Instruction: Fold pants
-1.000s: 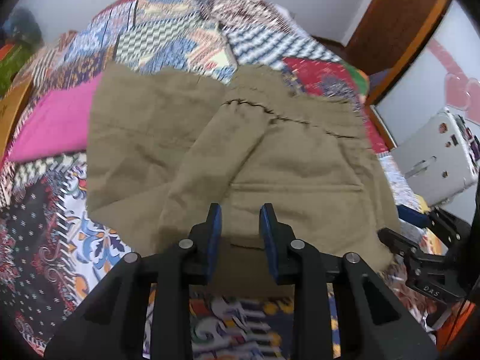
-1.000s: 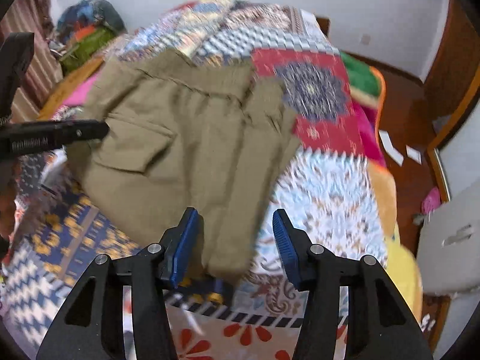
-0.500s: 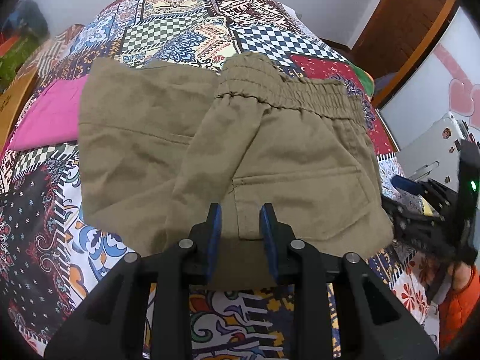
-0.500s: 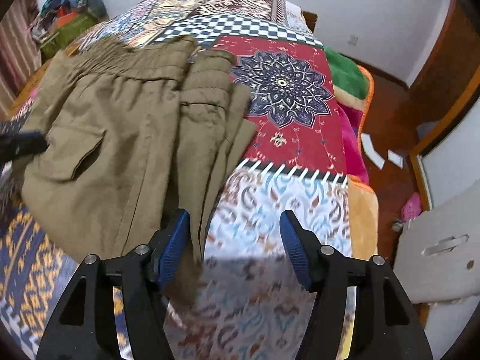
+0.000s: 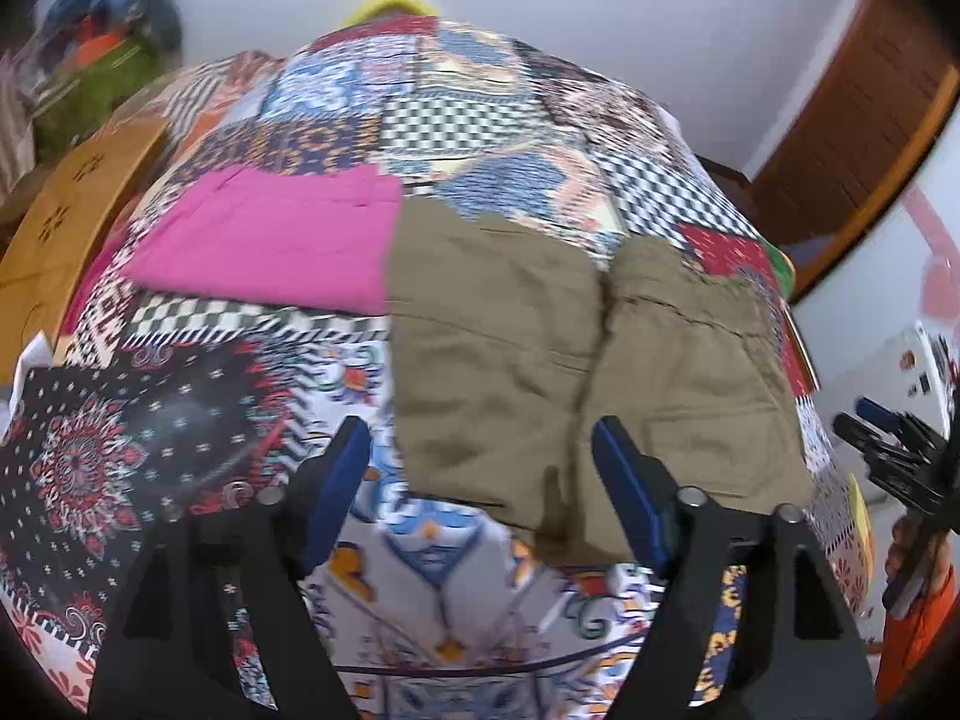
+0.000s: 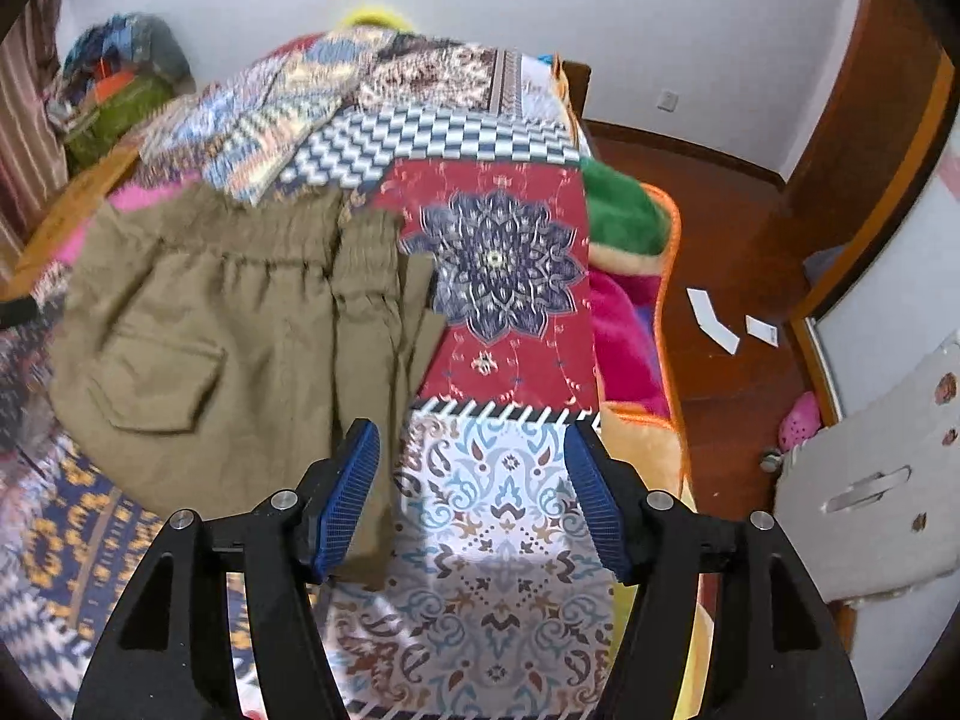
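Observation:
The olive-khaki pants [image 5: 576, 360] lie folded on a patchwork quilt [image 5: 252, 372], the elastic waistband at the far end. In the left wrist view my left gripper [image 5: 480, 468] hovers over their near edge, its jaws opening wide, with nothing pinched between the blue pads. In the right wrist view the same pants [image 6: 228, 348] fill the left half, a flap pocket facing up. My right gripper [image 6: 471, 480] is just off their right edge above the quilt [image 6: 498, 528], jaws opening, nothing gripped. The right gripper's black fingers [image 5: 888, 450] also show at the right of the left wrist view.
A pink cloth [image 5: 270, 240] lies on the quilt left of the pants. The bed's right edge drops to a wooden floor [image 6: 720, 252] with paper scraps. A white box [image 6: 870, 480] stands at the right, a wooden door [image 5: 864, 114] behind, and piled bags [image 6: 114, 90] at the far left.
The left gripper let go of the pants' near edge, opened wide and drew back and to the left. The right gripper widened and drew off the pants' right edge.

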`<control>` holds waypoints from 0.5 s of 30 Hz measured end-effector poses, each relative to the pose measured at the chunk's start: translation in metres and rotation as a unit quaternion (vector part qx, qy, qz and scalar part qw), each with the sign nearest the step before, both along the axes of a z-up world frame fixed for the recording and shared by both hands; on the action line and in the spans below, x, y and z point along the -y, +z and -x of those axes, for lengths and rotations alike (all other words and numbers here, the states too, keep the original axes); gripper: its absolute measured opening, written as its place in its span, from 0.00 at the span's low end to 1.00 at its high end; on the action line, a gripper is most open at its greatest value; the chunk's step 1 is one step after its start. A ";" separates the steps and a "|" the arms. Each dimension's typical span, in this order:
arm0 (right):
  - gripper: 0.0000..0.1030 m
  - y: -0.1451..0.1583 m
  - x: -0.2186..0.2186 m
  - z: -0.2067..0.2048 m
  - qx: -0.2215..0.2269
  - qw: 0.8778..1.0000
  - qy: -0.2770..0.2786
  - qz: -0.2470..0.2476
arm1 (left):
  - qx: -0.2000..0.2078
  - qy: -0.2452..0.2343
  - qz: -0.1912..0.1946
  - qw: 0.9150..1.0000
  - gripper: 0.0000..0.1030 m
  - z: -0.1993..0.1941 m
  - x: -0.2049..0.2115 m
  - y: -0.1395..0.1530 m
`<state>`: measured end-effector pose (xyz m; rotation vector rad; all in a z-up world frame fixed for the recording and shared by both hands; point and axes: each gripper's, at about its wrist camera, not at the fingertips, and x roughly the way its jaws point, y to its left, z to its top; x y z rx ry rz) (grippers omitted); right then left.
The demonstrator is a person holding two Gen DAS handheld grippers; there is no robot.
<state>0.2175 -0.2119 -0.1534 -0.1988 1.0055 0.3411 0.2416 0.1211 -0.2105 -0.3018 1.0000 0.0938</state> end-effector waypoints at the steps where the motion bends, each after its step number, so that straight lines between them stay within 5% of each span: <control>1: 0.61 0.004 0.000 0.001 0.002 1.000 0.000 -0.009 | -0.003 0.004 0.004 1.000 0.80 0.000 -0.006 -0.003; 7: 0.77 0.010 -0.013 -0.002 0.003 0.999 0.009 -0.038 | -0.023 0.001 0.024 0.999 0.87 -0.006 -0.010 -0.022; 15: 0.79 -0.023 -0.033 -0.016 -0.049 0.998 0.012 -0.046 | -0.054 -0.010 0.038 0.998 0.87 -0.038 -0.012 -0.058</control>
